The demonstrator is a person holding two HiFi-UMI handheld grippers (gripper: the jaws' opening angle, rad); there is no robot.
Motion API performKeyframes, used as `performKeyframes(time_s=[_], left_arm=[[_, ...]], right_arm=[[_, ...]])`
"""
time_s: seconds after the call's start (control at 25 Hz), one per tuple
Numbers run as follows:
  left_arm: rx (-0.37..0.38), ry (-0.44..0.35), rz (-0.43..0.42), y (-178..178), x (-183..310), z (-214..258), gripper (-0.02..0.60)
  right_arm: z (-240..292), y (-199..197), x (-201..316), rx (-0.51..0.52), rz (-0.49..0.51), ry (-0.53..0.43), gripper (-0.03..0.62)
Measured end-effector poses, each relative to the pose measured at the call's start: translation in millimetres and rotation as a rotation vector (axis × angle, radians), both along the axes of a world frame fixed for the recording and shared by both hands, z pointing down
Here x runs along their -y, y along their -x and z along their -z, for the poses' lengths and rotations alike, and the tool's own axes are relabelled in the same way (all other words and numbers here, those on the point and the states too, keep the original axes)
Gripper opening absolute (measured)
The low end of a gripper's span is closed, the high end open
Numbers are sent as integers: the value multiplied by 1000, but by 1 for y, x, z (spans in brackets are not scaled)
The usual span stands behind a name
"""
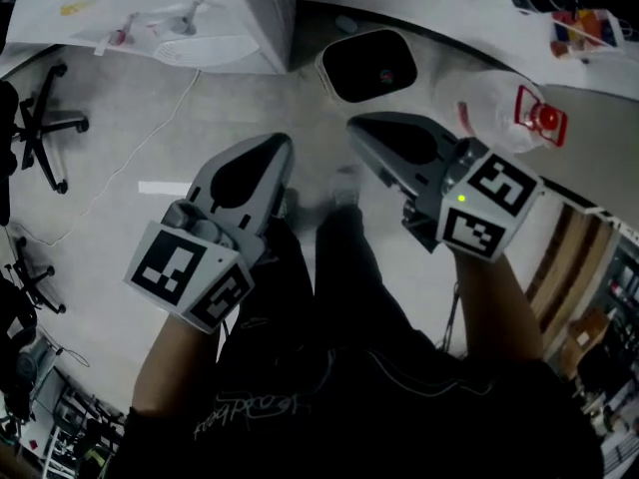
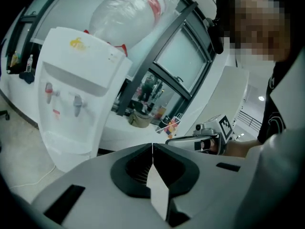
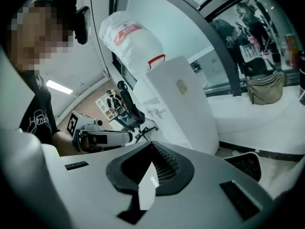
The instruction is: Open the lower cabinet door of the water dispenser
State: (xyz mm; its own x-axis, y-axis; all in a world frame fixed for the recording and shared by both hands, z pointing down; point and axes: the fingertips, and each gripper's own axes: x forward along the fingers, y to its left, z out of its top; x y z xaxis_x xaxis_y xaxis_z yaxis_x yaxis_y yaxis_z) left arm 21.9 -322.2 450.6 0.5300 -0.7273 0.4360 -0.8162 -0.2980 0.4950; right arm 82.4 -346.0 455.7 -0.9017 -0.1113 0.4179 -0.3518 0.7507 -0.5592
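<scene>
Left gripper (image 1: 278, 148) and right gripper (image 1: 357, 126), both closed tight on nothing, hang well short of the water dispenser (image 2: 76, 80) ahead, so I'd bring one low to its lower cabinet door (image 2: 66, 140), spreading the jaws first.

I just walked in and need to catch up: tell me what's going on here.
A person holds a grey two-jaw gripper in each hand, out in front of the body above the pale floor. The left gripper and the right gripper both have their jaws together with nothing between them. A white water dispenser with an upturned clear plastic bottle stands ahead, apart from both grippers. Neither touches it, so opening its lower cabinet door has not yet begun.
</scene>
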Motion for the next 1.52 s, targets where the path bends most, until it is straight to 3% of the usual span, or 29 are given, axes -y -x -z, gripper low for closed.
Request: performKeyframes(time_s=[0.28,0.56,1.16,1.36,1.52], left_arm=[[31,64,135,0,8,-86,3],[76,92,259,5,31,-167,5],[240,149,450,40,82,-256,8],[273,191,481,43,95,-287,100],[315,217,563,65,103,-308,170]], right_arm=[[-80,2,14,-76,108,-90,14],[-154,-5,25,-91,149,-87,13],[-191,-10,48,-103,204,-95,13],[-197,-29,46,-146,175,-39,14],[-210,-41,35,-173,172,-5,13]])
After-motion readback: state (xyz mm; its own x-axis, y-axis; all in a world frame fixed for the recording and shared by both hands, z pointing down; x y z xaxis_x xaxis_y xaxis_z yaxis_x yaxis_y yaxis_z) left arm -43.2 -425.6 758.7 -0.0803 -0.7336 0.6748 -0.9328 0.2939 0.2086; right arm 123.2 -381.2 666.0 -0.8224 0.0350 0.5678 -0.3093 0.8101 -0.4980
